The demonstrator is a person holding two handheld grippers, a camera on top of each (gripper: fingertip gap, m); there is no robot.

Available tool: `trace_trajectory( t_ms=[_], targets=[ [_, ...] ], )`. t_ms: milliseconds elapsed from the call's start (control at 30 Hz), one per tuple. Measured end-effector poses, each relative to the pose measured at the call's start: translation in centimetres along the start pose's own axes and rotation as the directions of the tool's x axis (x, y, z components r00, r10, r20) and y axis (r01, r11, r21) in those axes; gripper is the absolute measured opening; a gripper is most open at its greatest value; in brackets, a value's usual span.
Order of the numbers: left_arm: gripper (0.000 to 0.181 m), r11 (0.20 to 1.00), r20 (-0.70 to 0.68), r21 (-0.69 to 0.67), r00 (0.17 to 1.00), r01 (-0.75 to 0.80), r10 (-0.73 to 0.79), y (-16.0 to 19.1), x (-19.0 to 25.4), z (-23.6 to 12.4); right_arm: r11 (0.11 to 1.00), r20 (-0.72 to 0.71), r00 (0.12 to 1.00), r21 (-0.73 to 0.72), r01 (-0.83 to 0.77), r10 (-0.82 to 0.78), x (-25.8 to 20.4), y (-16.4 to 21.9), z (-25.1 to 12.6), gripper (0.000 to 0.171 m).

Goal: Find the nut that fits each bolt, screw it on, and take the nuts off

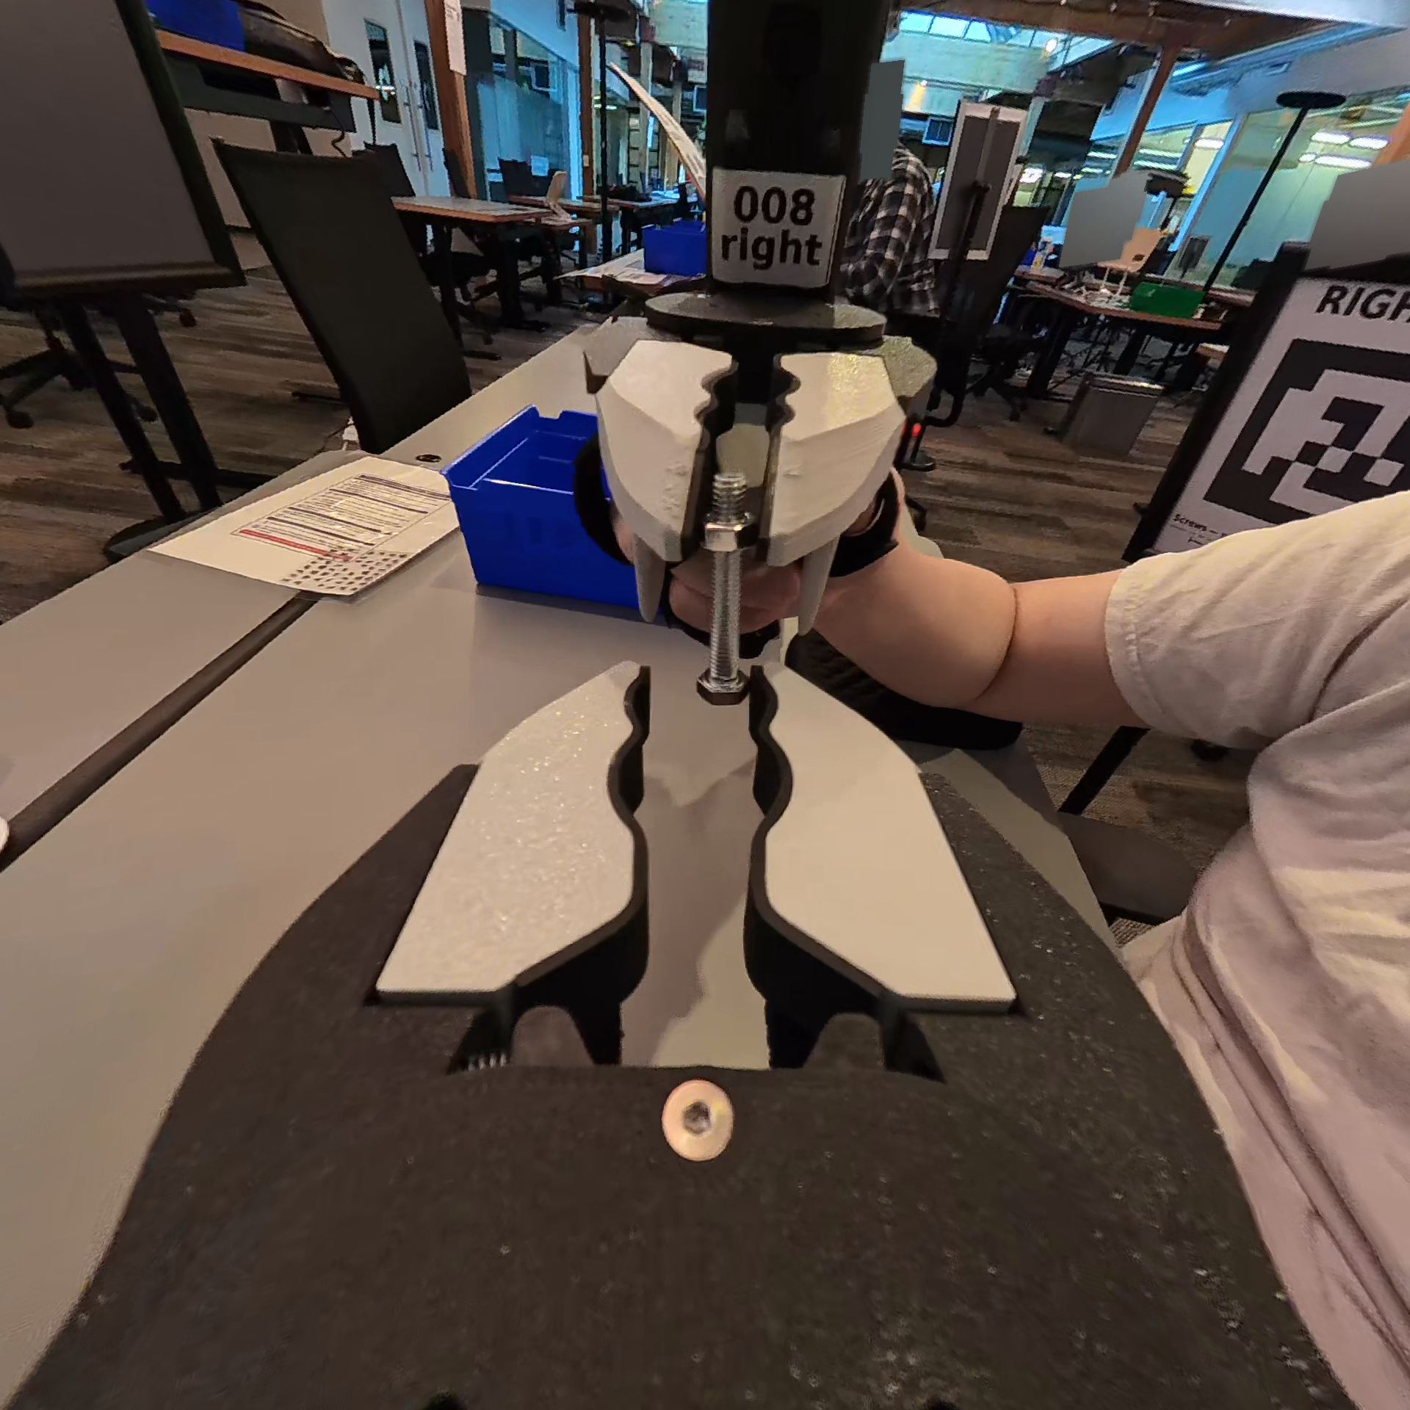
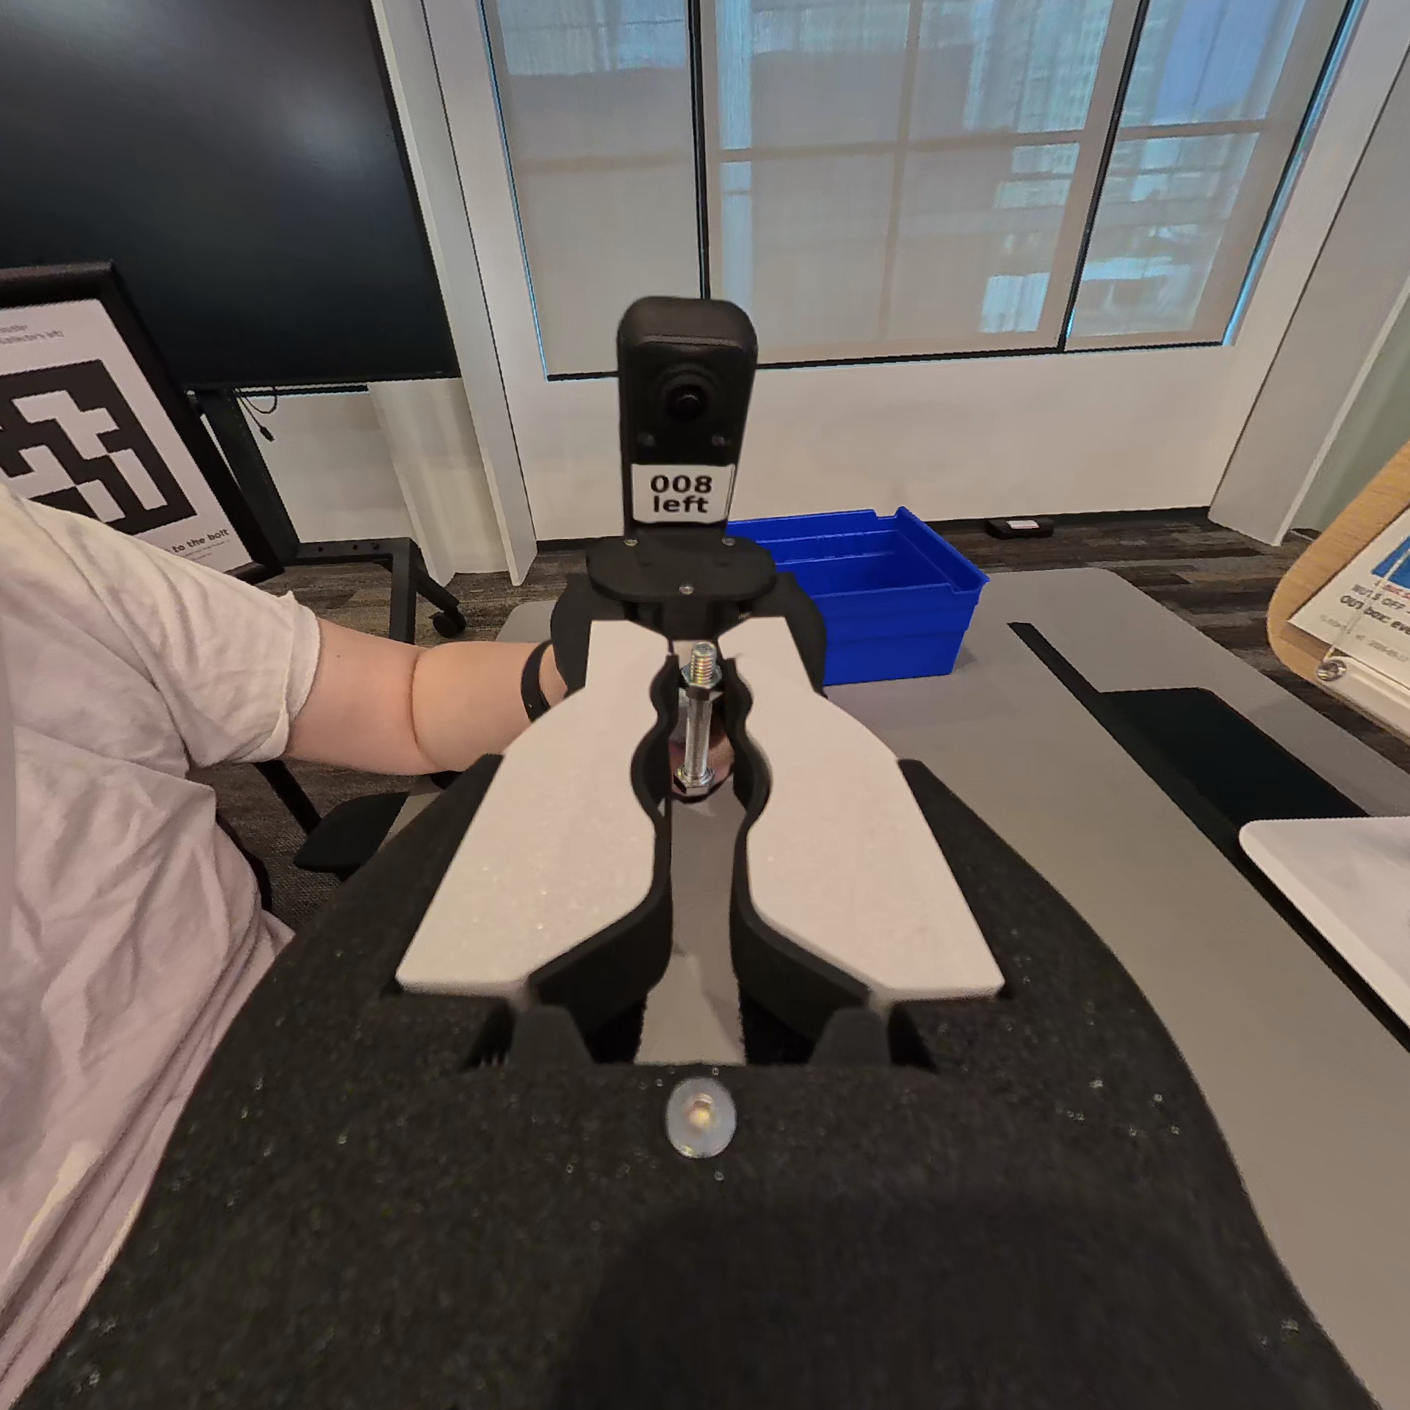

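Right gripper (image 1: 722, 549) jaws pinch nut (image 1: 725, 532) midway along bolt (image 1: 722, 603) | left gripper (image 1: 699, 681) jaws narrow at bolt head, above worktop (image 1: 229, 763) middle | risk: loose head grip lets bolt spin, drop

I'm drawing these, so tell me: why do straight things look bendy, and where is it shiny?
Left wrist view: the wide lens tilts the chair near the edge, and the table shines between the fingers; the bolt and nut look sharp. Right wrist view: the window frames lean outward.
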State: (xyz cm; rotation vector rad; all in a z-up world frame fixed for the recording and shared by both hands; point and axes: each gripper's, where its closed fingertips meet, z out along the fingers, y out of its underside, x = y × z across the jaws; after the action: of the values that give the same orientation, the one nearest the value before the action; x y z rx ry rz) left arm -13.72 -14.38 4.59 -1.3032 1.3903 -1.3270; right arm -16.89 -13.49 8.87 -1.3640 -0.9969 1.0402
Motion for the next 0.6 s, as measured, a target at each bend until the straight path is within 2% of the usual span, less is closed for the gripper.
trace_trajectory(
  t_ms=[367,433,600],
  targets=[
    [0.013,1.0,-0.063,0.001,0.998,-0.014,0.014,0.1,1.4,0.5,1.0,0.032,0.999,-0.001,0.023,-0.023,-0.7,0.1,0.3,0.011],
    [0.007,1.0,-0.061,0.0,0.998,-0.021,0.021,0.1,1.4,0.5,1.0,0.037,0.999,0.0,0.021,-0.021,-0.7,0.1,0.3,0.01],
    [0.006,0.999,-0.047,-0.001,0.998,-0.035,0.035,0.1,1.4,0.6,1.0,0.046,0.999,0.003,0.028,-0.028,-0.9,0.1,0.3,0.01]
  ],
)
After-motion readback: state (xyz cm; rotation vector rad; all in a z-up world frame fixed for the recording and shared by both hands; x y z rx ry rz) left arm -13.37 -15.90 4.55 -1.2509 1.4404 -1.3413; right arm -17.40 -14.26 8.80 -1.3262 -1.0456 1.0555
